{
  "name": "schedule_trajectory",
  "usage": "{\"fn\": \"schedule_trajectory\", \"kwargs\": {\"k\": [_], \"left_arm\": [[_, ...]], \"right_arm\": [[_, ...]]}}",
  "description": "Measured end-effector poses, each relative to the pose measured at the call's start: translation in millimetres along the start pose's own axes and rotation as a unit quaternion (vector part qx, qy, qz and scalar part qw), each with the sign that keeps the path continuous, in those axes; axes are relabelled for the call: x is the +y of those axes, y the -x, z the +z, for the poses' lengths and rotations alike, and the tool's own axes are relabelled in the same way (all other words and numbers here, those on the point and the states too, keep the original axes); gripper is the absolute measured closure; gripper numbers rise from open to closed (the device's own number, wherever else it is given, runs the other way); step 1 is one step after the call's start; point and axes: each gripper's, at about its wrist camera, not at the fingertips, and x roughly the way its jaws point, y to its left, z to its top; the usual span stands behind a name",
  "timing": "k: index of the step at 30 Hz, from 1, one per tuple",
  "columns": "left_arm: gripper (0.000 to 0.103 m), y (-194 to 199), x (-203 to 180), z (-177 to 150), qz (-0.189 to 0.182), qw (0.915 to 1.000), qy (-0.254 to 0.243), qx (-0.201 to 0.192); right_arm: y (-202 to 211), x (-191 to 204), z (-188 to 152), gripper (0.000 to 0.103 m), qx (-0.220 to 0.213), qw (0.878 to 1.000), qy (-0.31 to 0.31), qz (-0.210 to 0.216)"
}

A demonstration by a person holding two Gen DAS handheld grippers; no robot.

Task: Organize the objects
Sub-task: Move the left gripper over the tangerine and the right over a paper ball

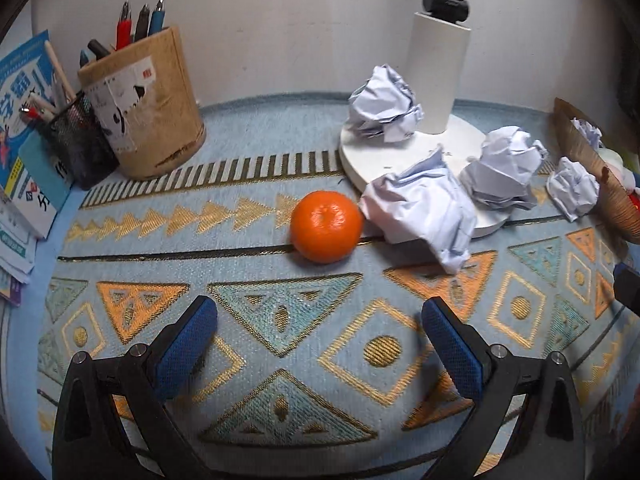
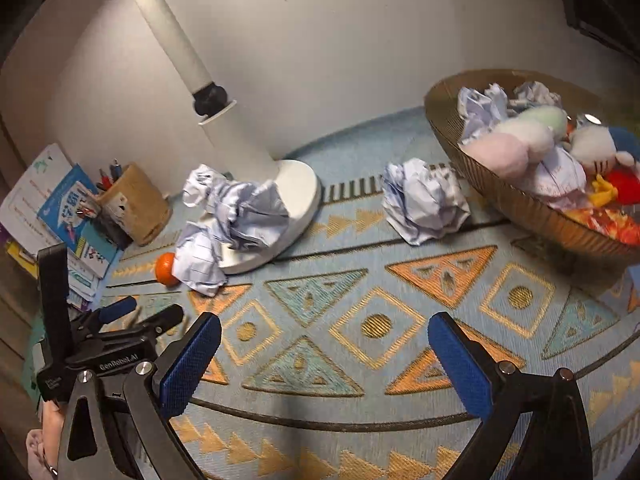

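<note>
Both grippers hang empty over the patterned cloth (image 1: 280, 344), the left gripper (image 1: 320, 312) and right gripper (image 2: 324, 336) each with jaws spread wide; ahead of the left lies an orange (image 1: 326, 226), touching a crumpled paper (image 1: 424, 212); another paper ball (image 2: 424, 202) sits near the basket (image 2: 532, 212).

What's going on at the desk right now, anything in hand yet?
Nothing is held. The left gripper and right gripper both hover open over the patterned mat. A tangerine sits on the mat beside a crumpled paper ball at the lamp base. Other paper balls lie on the base, and one lone paper ball lies near the brown bowl, which already holds paper and plush toys.
</note>
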Motion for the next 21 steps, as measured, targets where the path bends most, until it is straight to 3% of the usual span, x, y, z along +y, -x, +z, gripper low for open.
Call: {"fn": "schedule_trajectory", "kwargs": {"k": [3, 5, 10, 15, 21], "left_arm": [[0.000, -10, 6, 9, 0.004, 0.9999, 0.005, -0.011], [0.000, -14, 10, 17, 0.005, 0.9999, 0.006, -0.011], [0.000, -20, 12, 33, 0.006, 0.9999, 0.011, -0.010], [0.000, -13, 11, 32, 0.008, 0.9999, 0.010, -0.010], [0.000, -8, 12, 31, 0.007, 0.9999, 0.010, -0.010]], "right_arm": [[-12, -30, -2, 0.000, -0.005, 0.997, -0.070, -0.024], [-13, -38, 5, 0.000, -0.040, 0.995, -0.087, -0.040], [-40, -37, 34, 0.000, -0.060, 0.990, -0.095, -0.079], [-61, -31, 57, 0.000, -0.061, 0.991, -0.096, -0.073], [-70, -25, 67, 0.000, -0.048, 0.990, -0.083, -0.107]]}}
